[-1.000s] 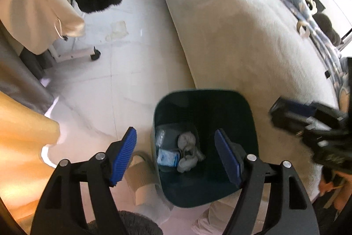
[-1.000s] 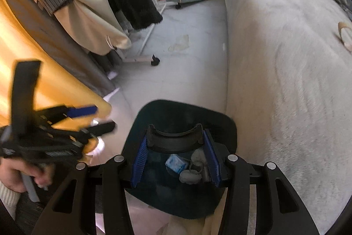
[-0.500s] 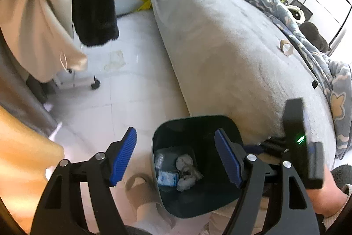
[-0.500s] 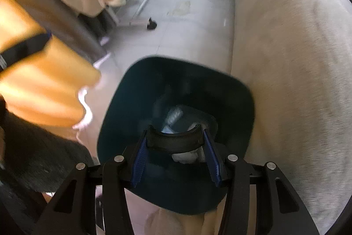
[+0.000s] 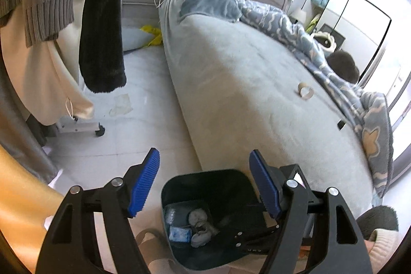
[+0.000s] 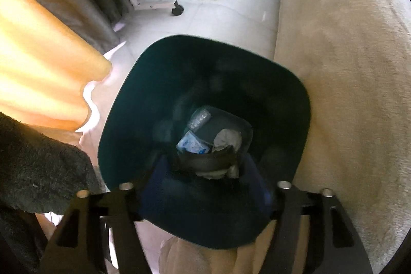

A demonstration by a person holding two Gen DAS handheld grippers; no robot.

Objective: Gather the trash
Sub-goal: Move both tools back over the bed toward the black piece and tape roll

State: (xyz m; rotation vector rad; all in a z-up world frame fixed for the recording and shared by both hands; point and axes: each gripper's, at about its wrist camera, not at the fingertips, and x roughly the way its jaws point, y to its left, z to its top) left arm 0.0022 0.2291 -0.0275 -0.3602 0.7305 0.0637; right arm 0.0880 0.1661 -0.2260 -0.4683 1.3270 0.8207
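Note:
A dark teal trash bin [image 5: 205, 179] stands on the floor against the bed; it holds a blue packet [image 5: 179, 234], grey crumpled tissues [image 5: 199, 217] and a plastic bottle. My left gripper [image 5: 204, 184] is open and empty above the bin. In the right wrist view the bin [image 6: 154, 84] fills the middle. My right gripper [image 6: 205, 166] is lowered inside it, shut on a black curved band [image 6: 205, 161], over the packet [image 6: 191, 144] and tissues [image 6: 227, 138]. A cardboard tape roll [image 5: 305, 91] lies on the bed.
The grey bed [image 5: 244, 94] runs along the right with a blue duvet [image 5: 295, 27]. Hanging clothes [image 5: 102, 17] on a wheeled rack [image 5: 82, 127] stand left. An orange curtain [image 6: 38, 63] is at far left. A stain [image 5: 120, 104] marks the tiled floor.
My left gripper has risen and tilted up, showing more of the bed. My right gripper has moved down into the bin with the black band still between its fingers.

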